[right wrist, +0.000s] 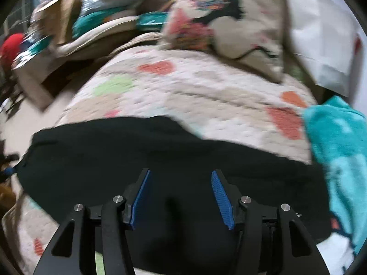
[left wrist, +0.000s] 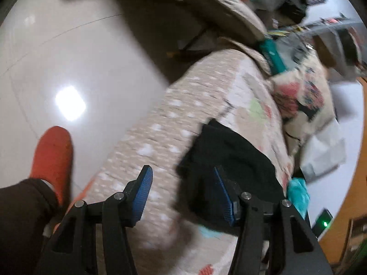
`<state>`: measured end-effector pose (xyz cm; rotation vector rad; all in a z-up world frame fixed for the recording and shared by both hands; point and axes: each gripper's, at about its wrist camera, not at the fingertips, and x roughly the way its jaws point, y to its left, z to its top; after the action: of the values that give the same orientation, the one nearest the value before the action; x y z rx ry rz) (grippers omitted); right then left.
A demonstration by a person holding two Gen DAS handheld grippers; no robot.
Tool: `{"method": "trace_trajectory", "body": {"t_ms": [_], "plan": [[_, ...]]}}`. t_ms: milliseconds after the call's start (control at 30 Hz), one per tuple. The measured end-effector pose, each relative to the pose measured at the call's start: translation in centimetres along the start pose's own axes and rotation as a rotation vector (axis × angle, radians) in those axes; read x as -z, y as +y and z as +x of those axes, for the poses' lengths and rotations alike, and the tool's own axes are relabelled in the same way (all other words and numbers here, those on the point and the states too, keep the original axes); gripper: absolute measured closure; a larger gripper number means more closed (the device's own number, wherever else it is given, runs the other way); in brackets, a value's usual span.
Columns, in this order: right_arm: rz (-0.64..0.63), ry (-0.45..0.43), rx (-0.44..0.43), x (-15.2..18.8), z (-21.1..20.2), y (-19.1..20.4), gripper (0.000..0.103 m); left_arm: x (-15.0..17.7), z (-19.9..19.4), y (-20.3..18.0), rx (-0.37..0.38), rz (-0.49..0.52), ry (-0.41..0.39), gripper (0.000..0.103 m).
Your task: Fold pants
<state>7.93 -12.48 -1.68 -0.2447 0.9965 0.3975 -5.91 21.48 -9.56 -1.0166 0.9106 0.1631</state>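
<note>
black fabric pants (right wrist: 142,160) lying in a compact bundle on heart-patterned quilted bedspread (right wrist: 195,91) | left gripper (left wrist: 182,194) jaws wide apart, empty | right gripper (right wrist: 181,197) jaws wide apart, empty, above pants

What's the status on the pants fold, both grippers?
Left gripper jaws open, empty, at edge of black pants. Right gripper jaws open, above pants. Pants bunched on quilt; teal cloth alongside, not blocking.

The left gripper (left wrist: 183,194), jaws spread and holding nothing, hovers above a patterned quilt (left wrist: 201,96), with black pants (left wrist: 231,151) lying on the quilt beside its right finger.
</note>
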Motion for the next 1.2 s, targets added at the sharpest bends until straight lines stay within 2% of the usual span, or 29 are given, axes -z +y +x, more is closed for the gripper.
{"method": "trace_trajectory", "body": {"t_ms": [167,233,400,533,700,767,800,833,867,933,1033,1067,1100,1200], "plan": [[-0.105,0.048,-0.104,-0.3,0.1,4.4,0.045,2.1,1.3,-2.8,-0.033,0.137,0.012,0.049],[-0.154,0.081,-0.193,-1.7,0.4,6.8,0.045,2.8,2.1,-3.3,-0.06,0.189,0.016,0.049],[-0.273,0.14,-0.342,-5.8,2.0,13.2,0.045,3.2,3.5,-2.5,-0.111,0.236,-0.009,0.049],[-0.414,0.187,-0.386,-8.3,4.2,19.4,0.045,3.2,3.1,-2.2,-0.105,0.257,-0.018,0.049],[-0.495,0.27,-0.365,-10.7,8.9,25.2,0.046,2.7,2.9,-1.6,-0.074,0.209,-0.006,0.049],[-0.503,0.315,-0.364,-11.2,10.6,26.5,0.052,2.4,2.7,-1.2,-0.063,0.187,-0.002,0.049],[-0.52,0.36,-0.35,-11.3,11.9,27.5,0.061,2.3,2.6,-1.0,-0.059,0.175,-0.004,0.049],[-0.534,0.392,-0.339,-11.2,12.7,28.1,0.073,2.1,2.5,-0.8,-0.052,0.161,-0.003,0.049],[-0.557,0.428,-0.325,-10.9,13.4,28.6,0.093,2.0,2.5,-0.6,-0.047,0.144,-0.003,0.049],[-0.597,0.443,-0.288,-10.9,13.9,29.7,0.094,1.7,2.4,-0.1,-0.037,0.112,-0.002,0.049],[-0.581,0.414,-0.315,-12.0,13.2,30.5,0.095,1.4,2.4,0.2,-0.031,0.087,-0.001,0.049],[-0.56,0.397,-0.326,-12.4,12.9,30.4,0.095,1.5,2.4,0.2,-0.032,0.09,-0.003,0.049],[-0.523,0.373,-0.352,-12.9,12.6,30.0,0.102,1.6,2.2,0.2,-0.035,0.096,-0.008,0.049],[-0.408,0.299,-0.407,-14.2,11.9,28.8,0.101,1.7,2.2,-0.1,-0.042,0.11,-0.021,0.049]]}}
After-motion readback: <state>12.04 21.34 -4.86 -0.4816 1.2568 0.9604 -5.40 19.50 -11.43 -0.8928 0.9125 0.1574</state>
